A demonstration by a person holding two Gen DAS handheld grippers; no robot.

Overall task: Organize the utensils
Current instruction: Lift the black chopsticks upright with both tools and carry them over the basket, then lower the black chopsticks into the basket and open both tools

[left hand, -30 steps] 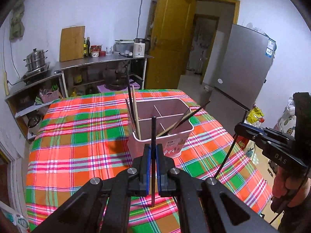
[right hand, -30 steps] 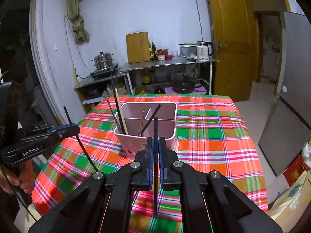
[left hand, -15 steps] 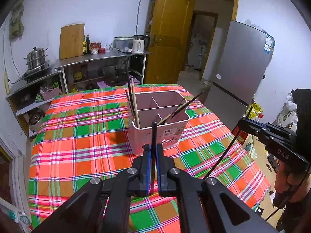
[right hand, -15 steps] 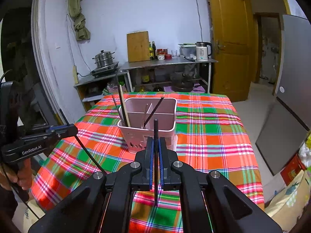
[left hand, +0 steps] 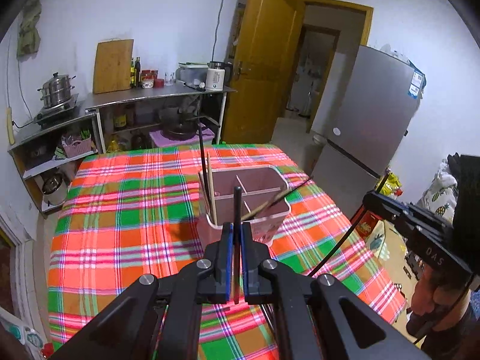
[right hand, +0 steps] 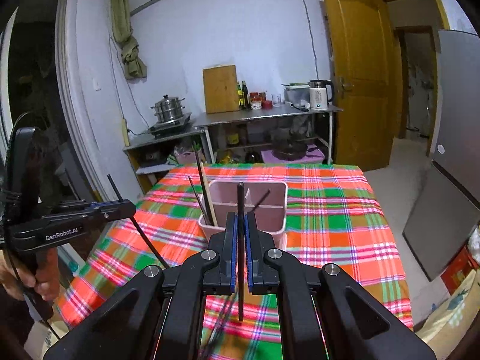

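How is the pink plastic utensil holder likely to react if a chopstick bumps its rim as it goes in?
The pink plastic utensil holder looks thin-walled and nearly empty, so probably light. It stands on a plaid tablecloth, which may grip it somewhat, though a nudge could probably still slide it. Its chopsticks lean towards one corner, so it might tip that way.

Both wrist views toward shared caddy (left hand: 244, 201)

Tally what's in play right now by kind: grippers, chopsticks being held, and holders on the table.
Hand-held grippers: 2 (left hand-held gripper, right hand-held gripper)
Black chopsticks held: 2 (left chopstick, right chopstick)
Pink holder: 1
Total: 5
The chopsticks inside the holder overlap too much to count.
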